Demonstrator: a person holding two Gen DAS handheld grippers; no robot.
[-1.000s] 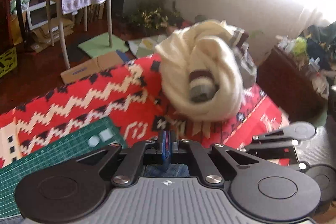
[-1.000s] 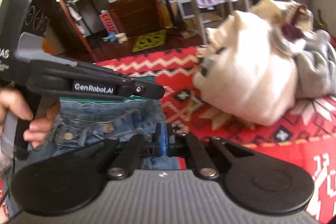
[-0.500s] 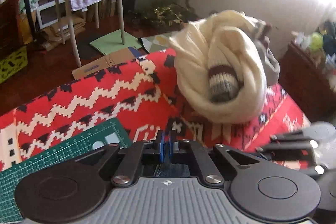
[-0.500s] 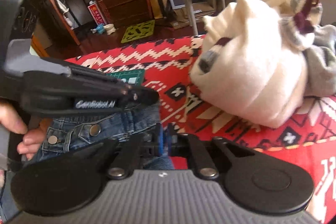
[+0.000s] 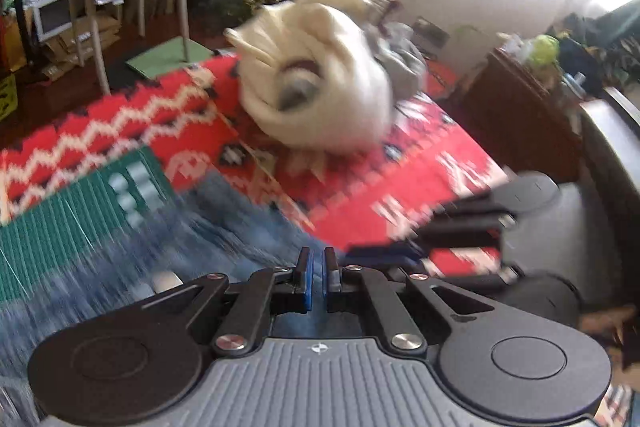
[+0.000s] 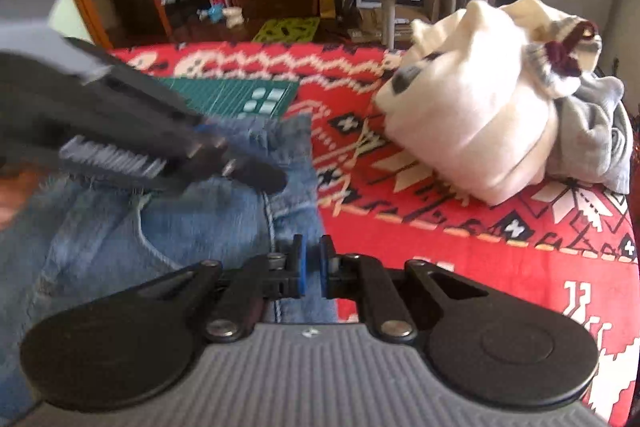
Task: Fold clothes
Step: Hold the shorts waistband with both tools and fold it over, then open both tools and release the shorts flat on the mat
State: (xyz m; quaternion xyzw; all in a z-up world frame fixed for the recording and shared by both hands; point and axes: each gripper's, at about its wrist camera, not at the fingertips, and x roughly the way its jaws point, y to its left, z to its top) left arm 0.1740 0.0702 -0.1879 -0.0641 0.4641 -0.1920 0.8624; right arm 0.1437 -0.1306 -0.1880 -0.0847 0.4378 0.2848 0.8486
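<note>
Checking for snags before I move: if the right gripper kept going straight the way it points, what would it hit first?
Most likely the jeans: the right gripper is angled down over their edge, with denim showing behind the narrow gap between its pads. The red blanket starts just beside, so depth leaves some doubt.

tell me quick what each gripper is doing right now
left gripper: jaws shut over the jeans; grip on them cannot be told
right gripper: jaws have just opened a crack, nothing held

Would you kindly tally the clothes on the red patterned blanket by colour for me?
Blue denim jeans: 1
Cream knit garment: 1
Grey garment: 1
Total: 3, though the bundled pile may hide more.
</note>
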